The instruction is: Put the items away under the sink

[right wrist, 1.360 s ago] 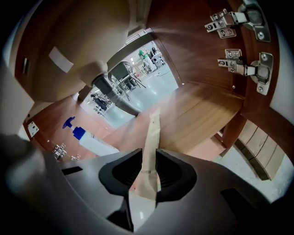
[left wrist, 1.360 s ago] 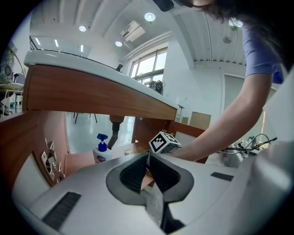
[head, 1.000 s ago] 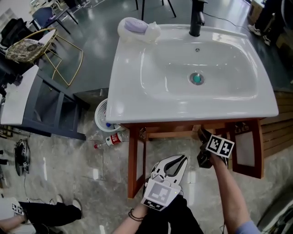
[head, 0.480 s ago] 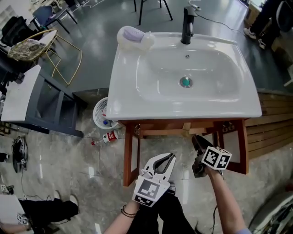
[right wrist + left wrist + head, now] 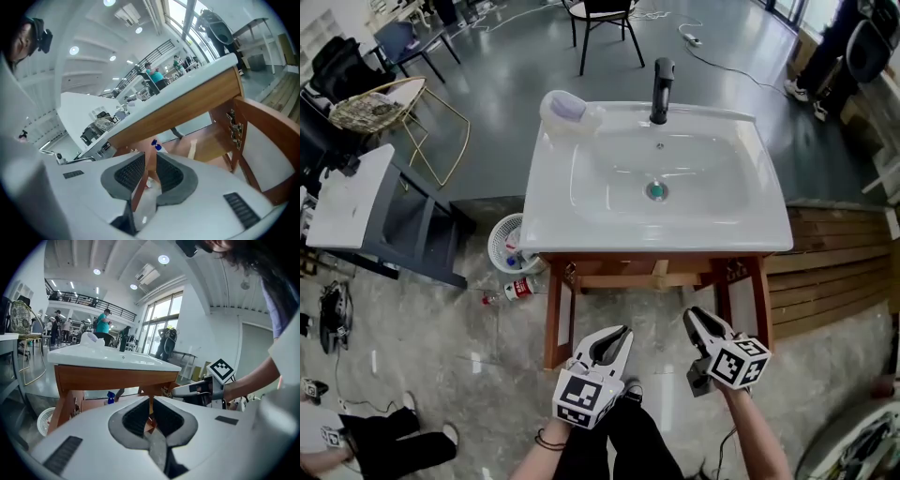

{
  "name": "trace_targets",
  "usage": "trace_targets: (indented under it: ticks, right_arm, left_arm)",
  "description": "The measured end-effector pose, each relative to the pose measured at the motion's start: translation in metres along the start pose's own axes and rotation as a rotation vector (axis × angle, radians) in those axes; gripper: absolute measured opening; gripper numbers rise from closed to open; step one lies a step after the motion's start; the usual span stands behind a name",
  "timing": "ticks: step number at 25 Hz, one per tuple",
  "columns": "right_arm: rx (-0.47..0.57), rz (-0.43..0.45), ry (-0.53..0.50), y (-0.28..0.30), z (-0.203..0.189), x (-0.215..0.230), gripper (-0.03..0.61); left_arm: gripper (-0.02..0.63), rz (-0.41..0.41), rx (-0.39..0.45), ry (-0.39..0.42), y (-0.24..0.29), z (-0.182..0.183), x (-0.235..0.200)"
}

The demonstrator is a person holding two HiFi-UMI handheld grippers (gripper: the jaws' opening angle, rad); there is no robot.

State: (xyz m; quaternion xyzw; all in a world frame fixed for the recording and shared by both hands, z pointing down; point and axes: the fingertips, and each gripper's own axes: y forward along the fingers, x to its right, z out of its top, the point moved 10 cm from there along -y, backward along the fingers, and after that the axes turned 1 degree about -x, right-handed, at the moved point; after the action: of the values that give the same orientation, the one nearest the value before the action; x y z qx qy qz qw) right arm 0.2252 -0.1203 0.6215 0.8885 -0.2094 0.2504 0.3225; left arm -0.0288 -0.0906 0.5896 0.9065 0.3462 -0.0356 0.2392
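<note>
A white sink [image 5: 553,220] sits on a wooden vanity [image 5: 619,270] whose space underneath stands open. A blue-capped bottle [image 5: 110,397] stands inside on the shelf, and its cap [image 5: 154,145] also shows in the right gripper view. My left gripper [image 5: 617,336] hovers above the floor in front of the vanity, shut and empty. My right gripper [image 5: 697,321] hangs beside it, a little nearer the vanity, with its jaws narrowly apart and nothing between them. In the left gripper view the right gripper [image 5: 176,390] points at the vanity's front.
A wooden door [image 5: 262,154] hangs open at the vanity's right. A purple item [image 5: 565,110] in a clear holder and a black tap [image 5: 661,89] are on the sink. A white basket [image 5: 508,246] and a fallen bottle [image 5: 520,288] sit left; a grey table [image 5: 356,211] stands further left.
Both grippers have drawn back from the vanity toward the person. The right gripper has left the cabinet front. The head view has pulled back, showing more floor.
</note>
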Motion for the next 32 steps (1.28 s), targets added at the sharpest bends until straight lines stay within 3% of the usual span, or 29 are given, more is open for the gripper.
trace_targets:
  ticks: [15,20,27,32]
  right_arm:
    - [0.032,0.156,-0.254,-0.1,0.05,-0.11,0.083]
    - [0.089,0.135,-0.297,-0.124,0.06,-0.137,0.083]
    - [0.191,0.094,-0.291,-0.161,0.073,-0.158,0.082]
    - [0.22,0.039,-0.343,-0.179,0.083,-0.169,0.083]
  left_arm:
    - [0.02,-0.091,0.044,0.084,-0.064,0.081,0.071]
    - [0.02,-0.125,0.035,0.138,-0.082,0.098,0.086]
    - [0.02,-0.091,0.084,0.126,-0.103,0.119,0.087]
    - [0.02,-0.094,0.104,0.175,-0.11,0.136,0.09]
